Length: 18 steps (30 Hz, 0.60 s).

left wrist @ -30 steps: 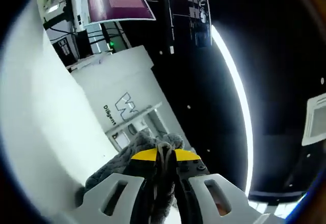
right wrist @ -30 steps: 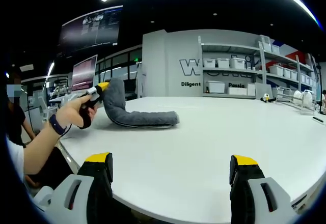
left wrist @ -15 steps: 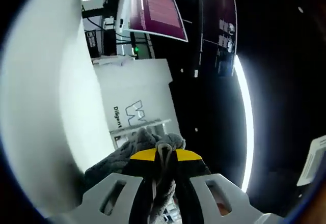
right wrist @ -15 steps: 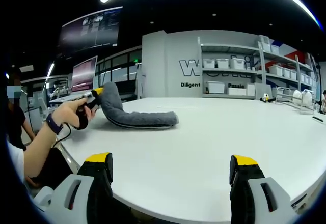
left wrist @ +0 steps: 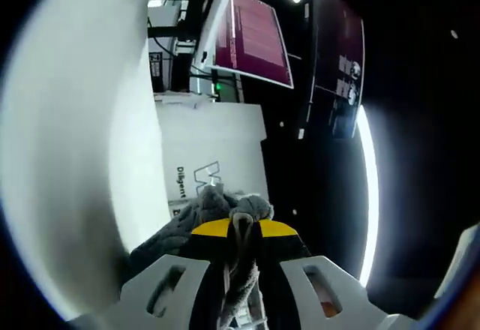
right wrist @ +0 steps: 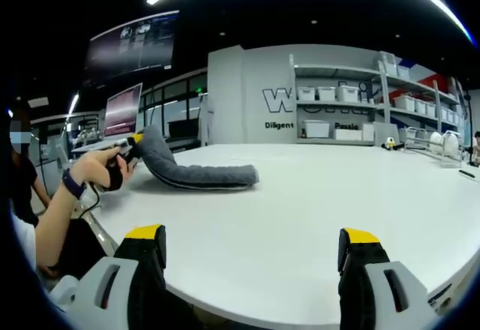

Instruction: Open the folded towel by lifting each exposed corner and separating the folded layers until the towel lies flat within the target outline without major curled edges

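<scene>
In the right gripper view, the grey towel (right wrist: 196, 174) lies folded on the white tabletop (right wrist: 315, 217) at about 10 o'clock from the right tongs (right wrist: 251, 259), well apart from them. Its long axis runs from 9 to 3 o'clock across that view; the 3 o'clock end lies flat, while the 9 o'clock end curves up off the surface to the left tongs (right wrist: 135, 139). A hand (right wrist: 96, 168) grips those tongs low beside the tabletop's edge, the forearm reaching in from 8 o'clock. In the left gripper view, the left tongs (left wrist: 241, 229) are pressed together on a bunched corner of the towel (left wrist: 221, 208). The right tongs stand wide apart, holding nothing, above the tabletop's near edge. Shelves (right wrist: 341, 112) with white bins line the far wall at 1 o'clock; dark-red screens (left wrist: 259, 41) hang overhead.
</scene>
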Available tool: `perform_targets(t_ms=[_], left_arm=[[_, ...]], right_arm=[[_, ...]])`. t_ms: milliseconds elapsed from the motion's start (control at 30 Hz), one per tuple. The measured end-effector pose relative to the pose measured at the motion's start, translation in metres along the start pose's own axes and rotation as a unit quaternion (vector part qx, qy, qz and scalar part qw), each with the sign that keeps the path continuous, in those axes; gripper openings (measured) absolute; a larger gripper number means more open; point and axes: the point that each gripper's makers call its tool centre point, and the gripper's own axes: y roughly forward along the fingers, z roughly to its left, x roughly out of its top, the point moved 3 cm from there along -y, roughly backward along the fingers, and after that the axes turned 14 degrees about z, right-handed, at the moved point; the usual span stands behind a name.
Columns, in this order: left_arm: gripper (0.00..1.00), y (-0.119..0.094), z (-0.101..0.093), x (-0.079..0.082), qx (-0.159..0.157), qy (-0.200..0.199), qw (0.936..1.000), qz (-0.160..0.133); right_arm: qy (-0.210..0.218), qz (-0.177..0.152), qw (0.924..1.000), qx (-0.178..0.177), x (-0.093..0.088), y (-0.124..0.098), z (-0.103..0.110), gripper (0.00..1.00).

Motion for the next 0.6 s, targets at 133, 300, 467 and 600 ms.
perform_targets(t_ms=[133, 300, 467, 600], left_arm=[[0.1, -0.002, -0.0007, -0.0014, 0.003, 0.001, 1.0, 0.0], [0.11, -0.0043, -0.0035, -0.0026, 0.008, 0.012, 0.9999, 0.002], [0.13, -0.0055, -0.0048, -0.0007, 0.015, 0.036, 0.9992, 0.006], [0.15, -0.0099, -0.0081, 0.0014, 0.023, 0.063, 0.9977, 0.006]], right_arm=[[-0.001, 0.0, 1.0, 0.001, 0.0, 0.0002, 0.0009, 0.97], [-0.001, 0.001, 1.0, 0.0, -0.0004, 0.0003, 0.0005, 0.97], [-0.001, 0.0, 1.0, 0.0, -0.0004, -0.0002, 0.0004, 0.97], [-0.001, 0.0, 1.0, 0.0, -0.0003, -0.0001, 0.001, 0.97]])
